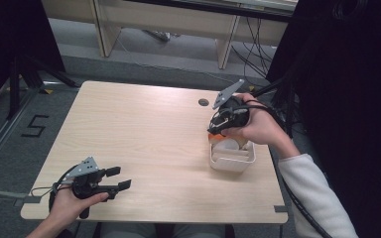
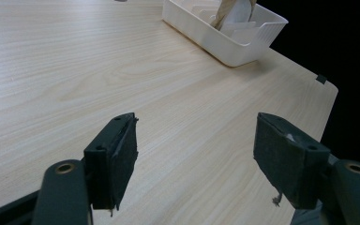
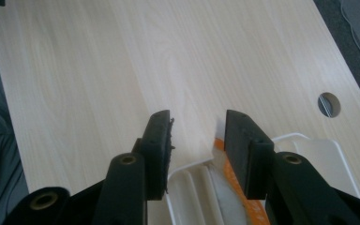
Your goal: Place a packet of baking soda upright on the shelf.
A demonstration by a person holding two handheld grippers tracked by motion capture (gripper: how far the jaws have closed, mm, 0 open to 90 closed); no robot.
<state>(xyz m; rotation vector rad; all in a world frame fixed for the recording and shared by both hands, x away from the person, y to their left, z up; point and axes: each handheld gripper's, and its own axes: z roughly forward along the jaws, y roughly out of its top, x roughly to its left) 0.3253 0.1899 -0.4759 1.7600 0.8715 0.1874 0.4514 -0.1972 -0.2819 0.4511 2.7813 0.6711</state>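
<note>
A white plastic tray (image 1: 232, 159) with dividers stands near the table's right edge. It holds pale items and an orange piece (image 1: 216, 137) at its far left corner. My right gripper (image 1: 214, 130) hangs just over that corner, pointing down. In the right gripper view the gripper (image 3: 198, 126) is partly open with nothing between its jaws, and the orange piece (image 3: 226, 164) and the tray (image 3: 309, 145) lie below it. My left gripper (image 1: 120, 178) rests open at the table's front left. In the left gripper view it (image 2: 197, 136) is open wide, with the tray (image 2: 225, 44) far ahead.
The light wooden table (image 1: 144, 129) has a round cable hole (image 1: 203, 102) behind the tray. Beyond its far edge are desk legs and cables on the floor. A tan item (image 2: 225, 11) sticks up inside the tray.
</note>
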